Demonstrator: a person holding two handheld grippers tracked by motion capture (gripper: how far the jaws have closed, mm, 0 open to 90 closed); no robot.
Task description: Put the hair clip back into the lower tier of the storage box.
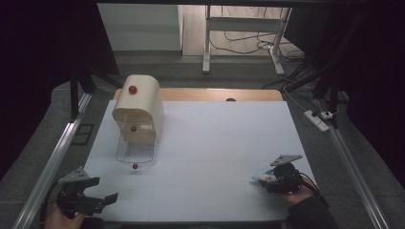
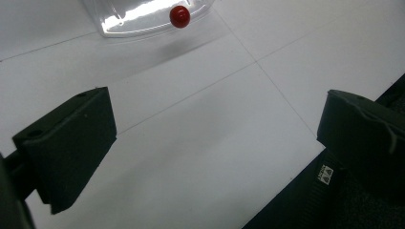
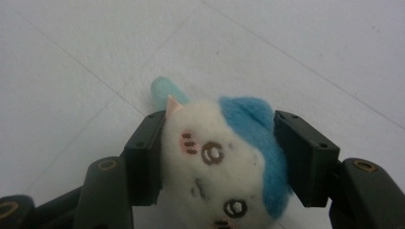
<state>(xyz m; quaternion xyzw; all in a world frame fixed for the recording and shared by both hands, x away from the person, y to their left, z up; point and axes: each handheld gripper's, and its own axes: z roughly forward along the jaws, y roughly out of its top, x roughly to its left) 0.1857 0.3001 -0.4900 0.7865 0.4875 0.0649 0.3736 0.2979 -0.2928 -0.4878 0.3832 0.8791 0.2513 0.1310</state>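
Note:
A cream bread-box-like cabinet with red knobs stands at the table's far left, its clear door folded down flat onto the white table. That door's red knob lies ahead of my left gripper, which rests open at the near left corner with nothing between its jaws. At the near right, my right gripper is shut on a small white plush toy with blue hair, squeezed between both pads just above the table.
A wooden strip runs along the table's far edge. Metal rails flank both sides. A power strip and cables lie on the floor at right. A desk frame stands beyond.

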